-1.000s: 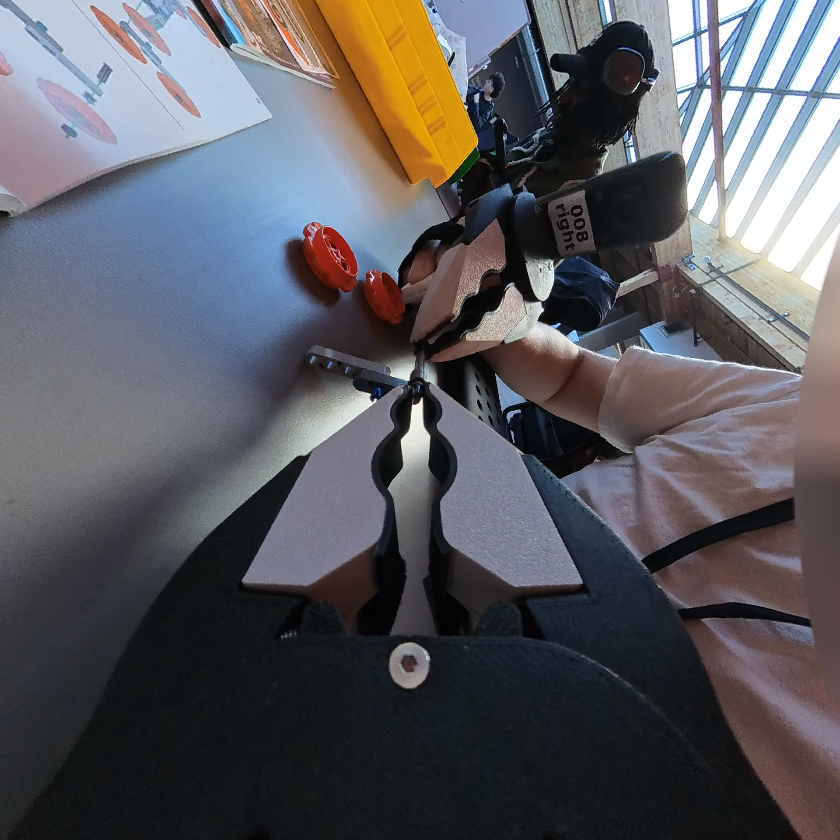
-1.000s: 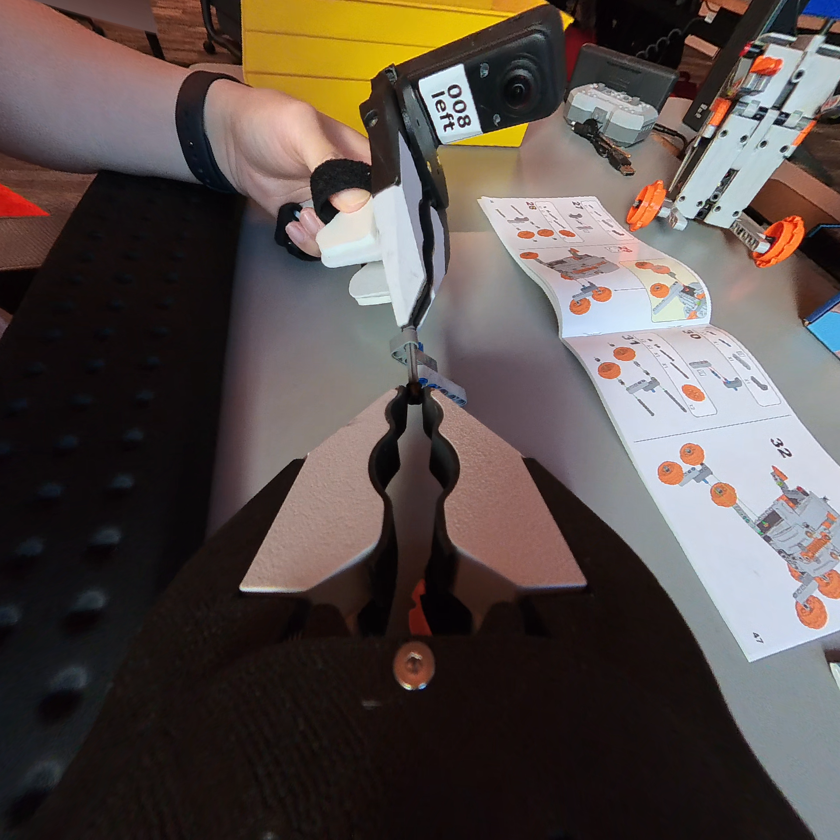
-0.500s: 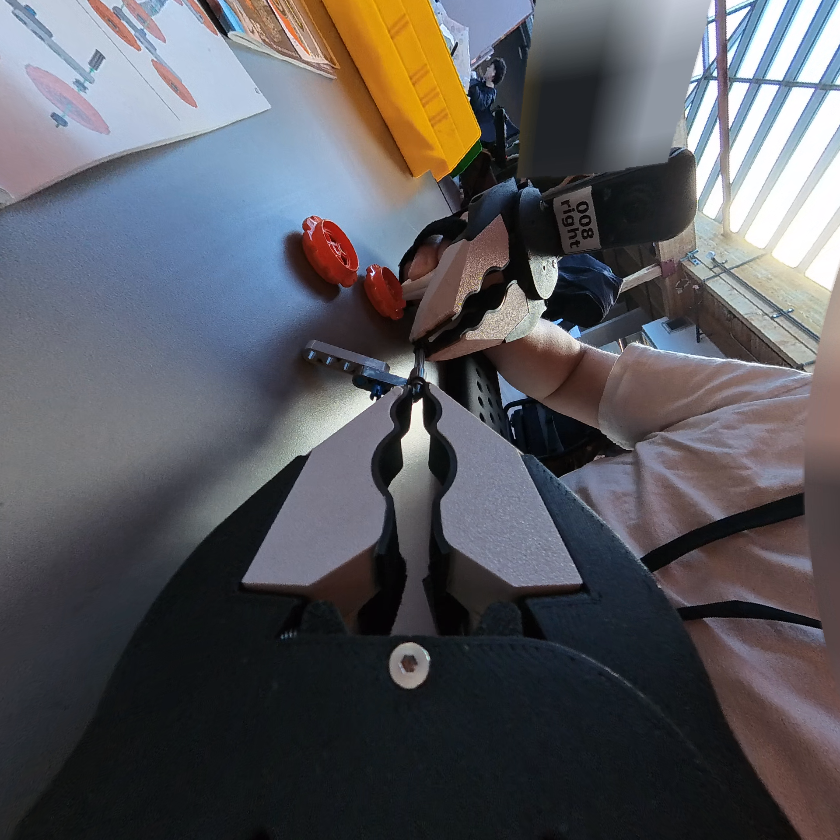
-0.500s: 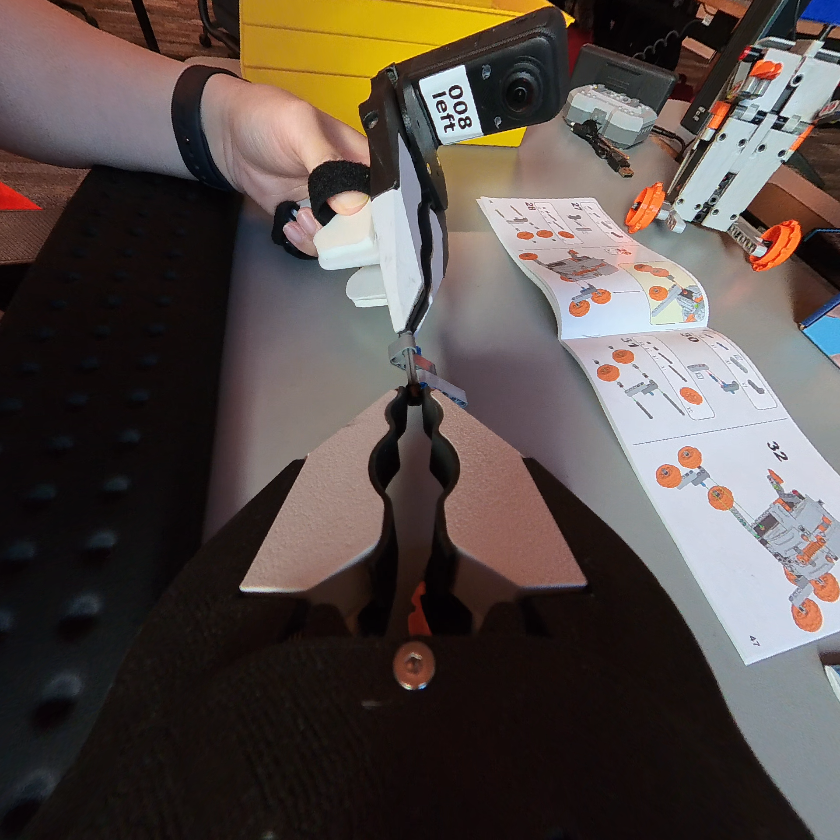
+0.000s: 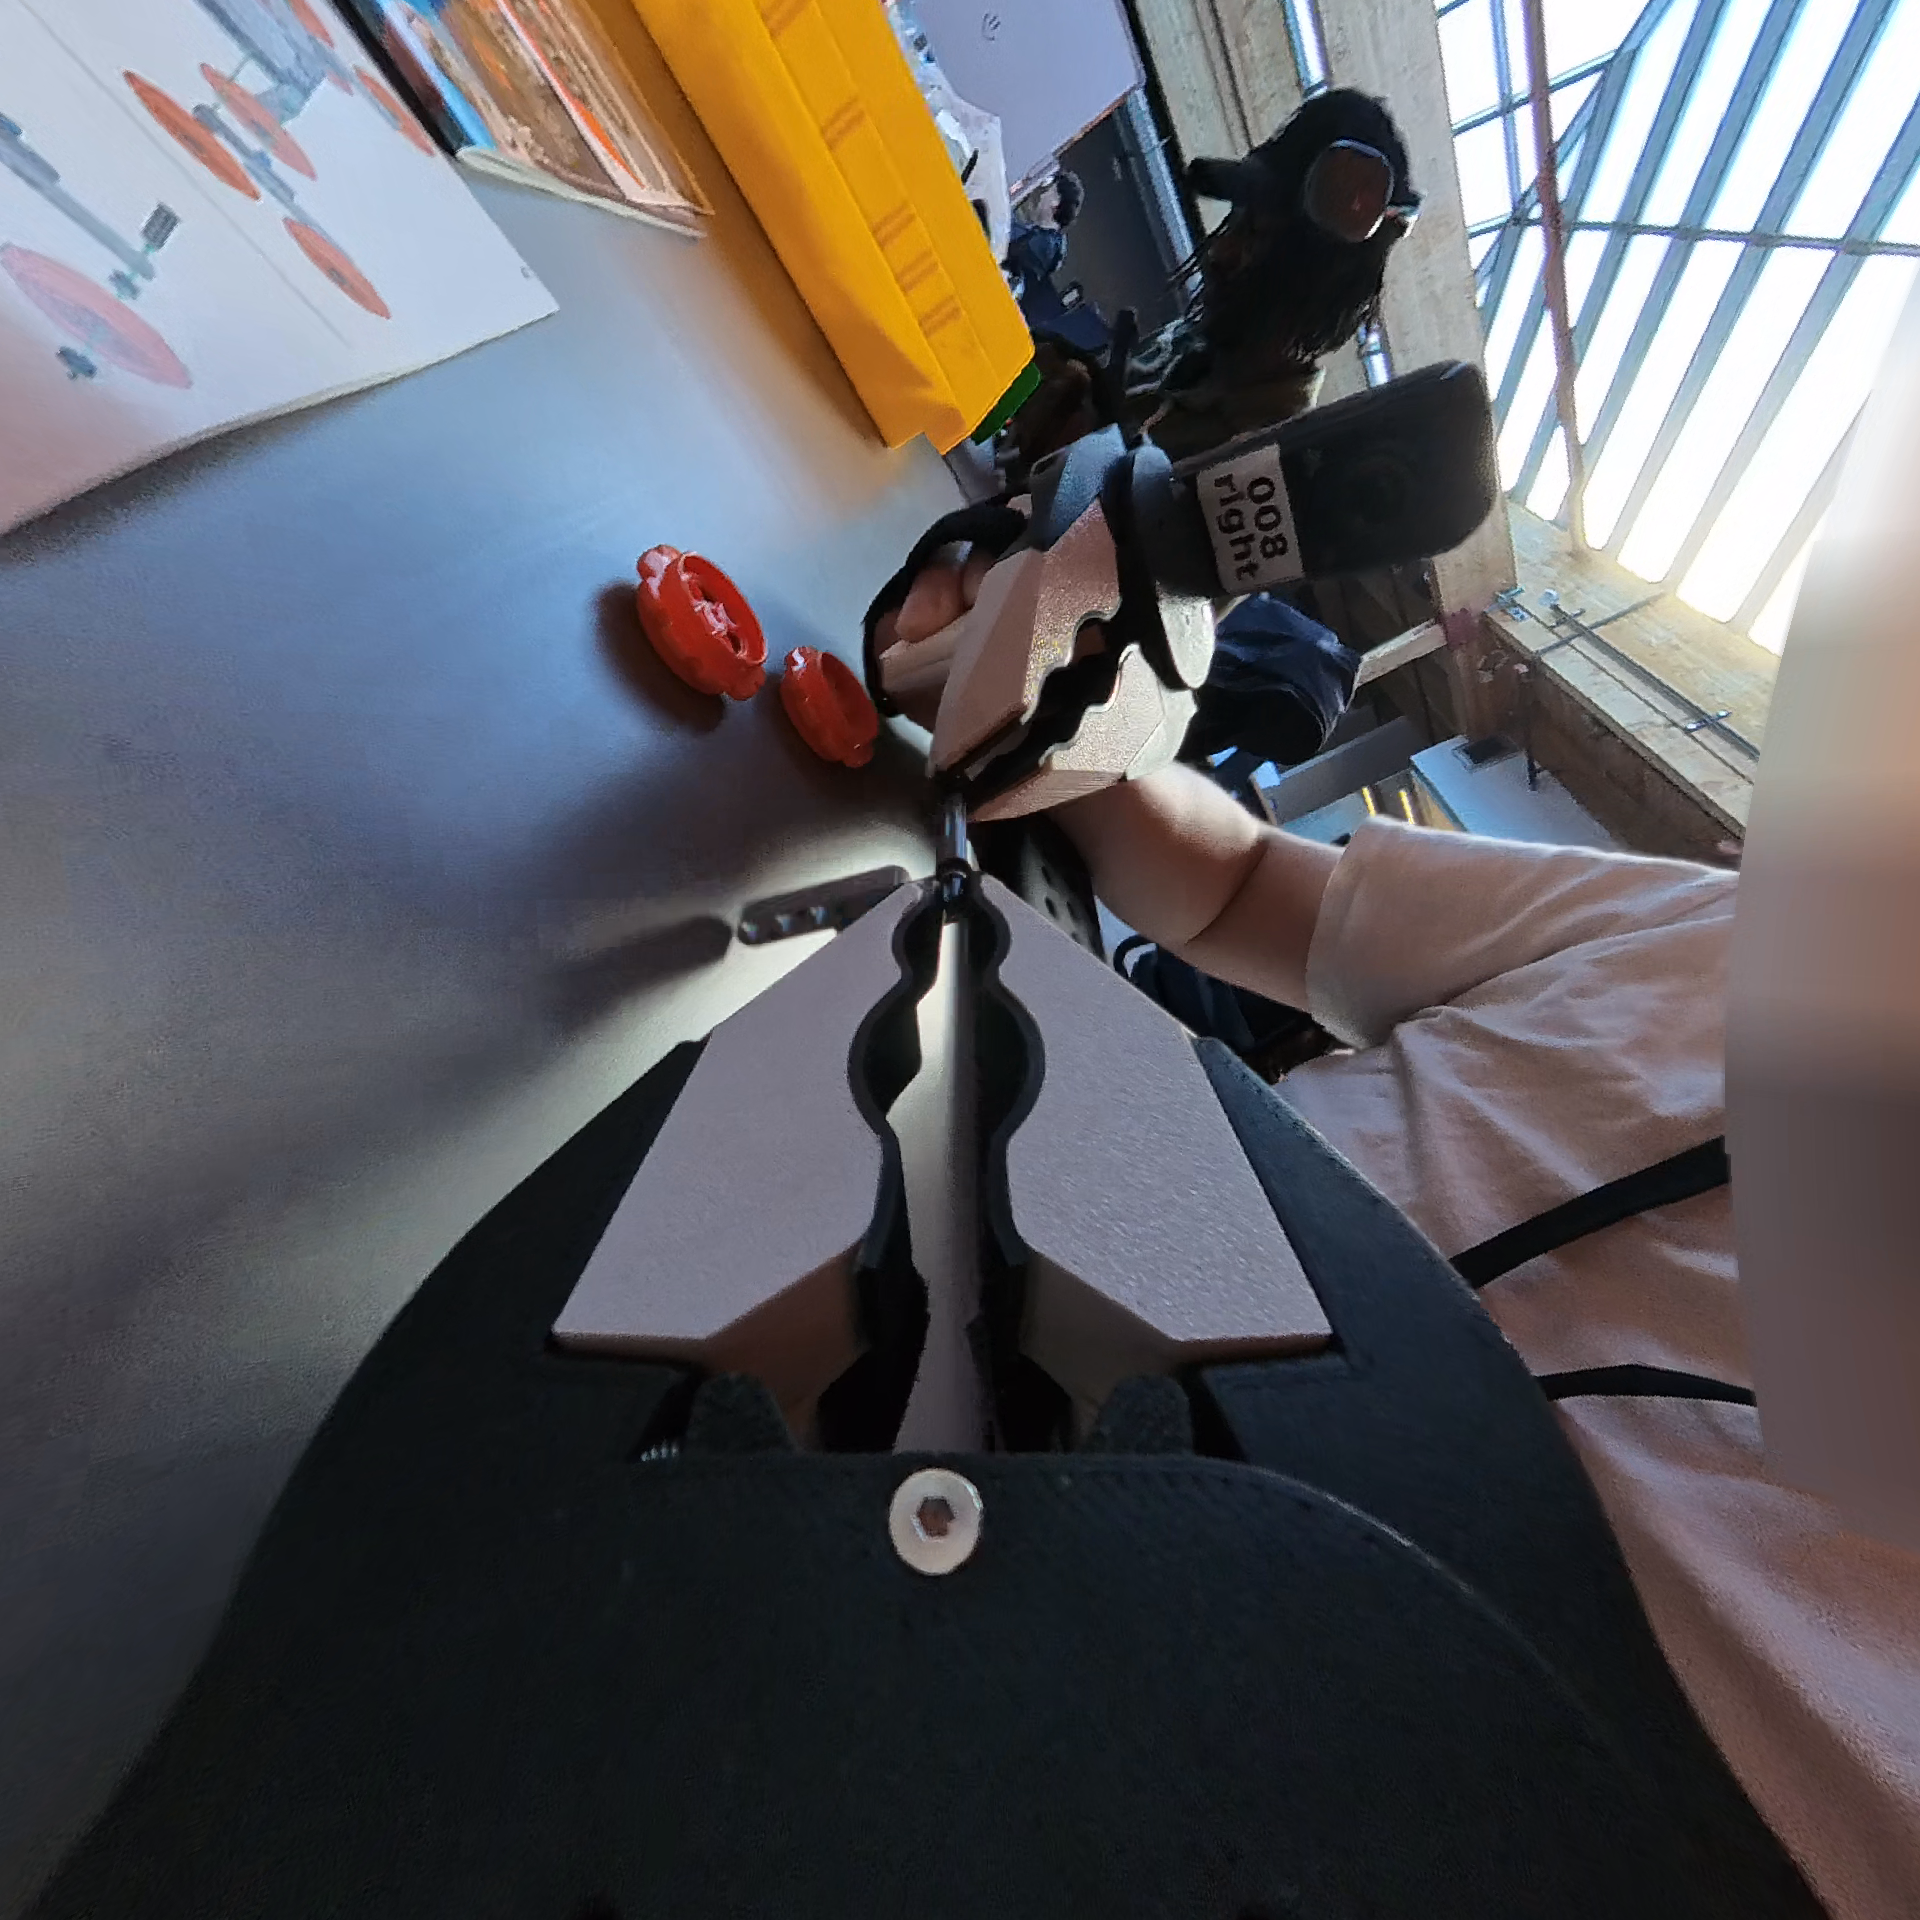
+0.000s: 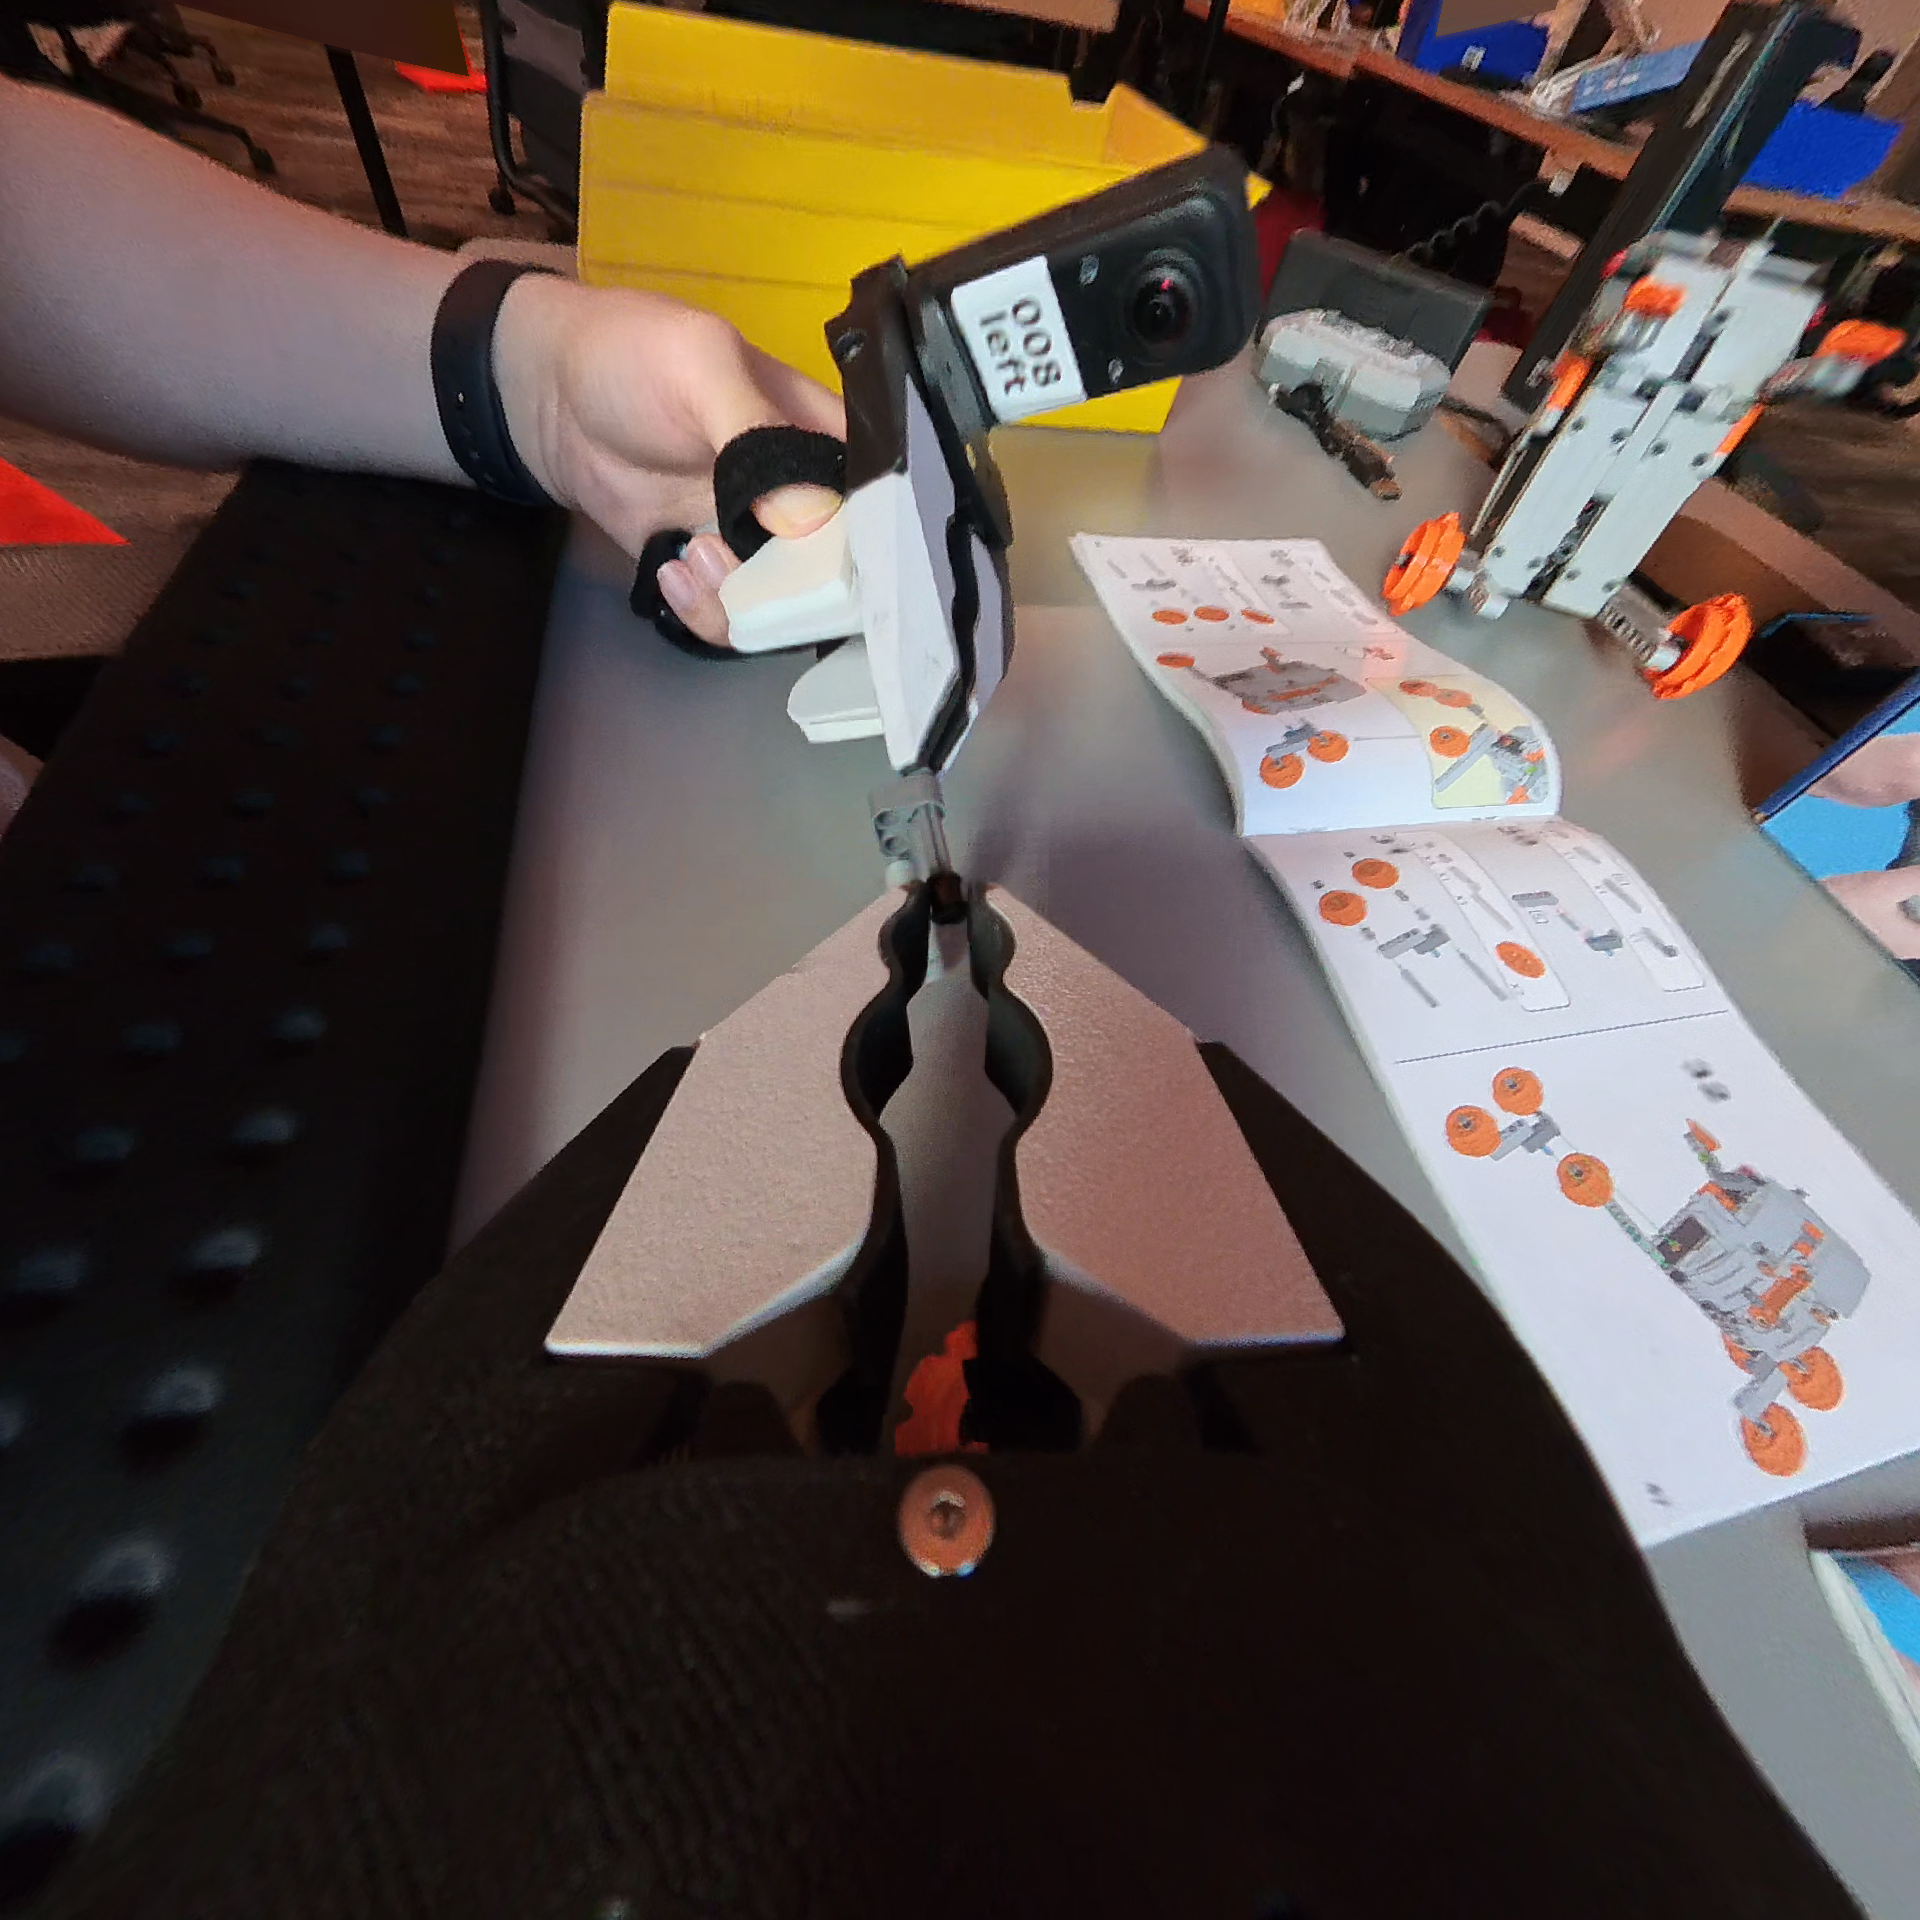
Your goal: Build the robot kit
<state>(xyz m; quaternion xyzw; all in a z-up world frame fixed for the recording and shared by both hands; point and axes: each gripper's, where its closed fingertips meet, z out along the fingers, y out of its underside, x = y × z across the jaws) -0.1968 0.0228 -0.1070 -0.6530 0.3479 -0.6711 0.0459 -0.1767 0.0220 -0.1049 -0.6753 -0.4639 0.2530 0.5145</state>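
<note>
Grey table (image 5: 312, 831) fills my left wrist view, with a window wall beyond. My left hand-held gripper (image 5: 954, 883) is pressed together on a small grey connector piece (image 6: 906, 821). My right hand-held gripper (image 6: 940, 899) meets it tip to tip, clamped on a thin dark axle (image 5: 952, 831) that runs between the two. The blur keeps me from telling whether the axle sits inside the connector.

Just beside my left tips lies a flat grey beam with holes (image 5: 821, 904). Two red-orange toothed wheel hubs (image 5: 701, 621) lie a little beyond it, left of the right hand-held gripper.

Right of my right hand-held gripper an open white instruction booklet (image 6: 1455, 935) lies flat. Farther off stand a yellow plastic bin (image 6: 831, 187) and a half-built grey-and-white model with orange wheels (image 6: 1621, 499).
</note>
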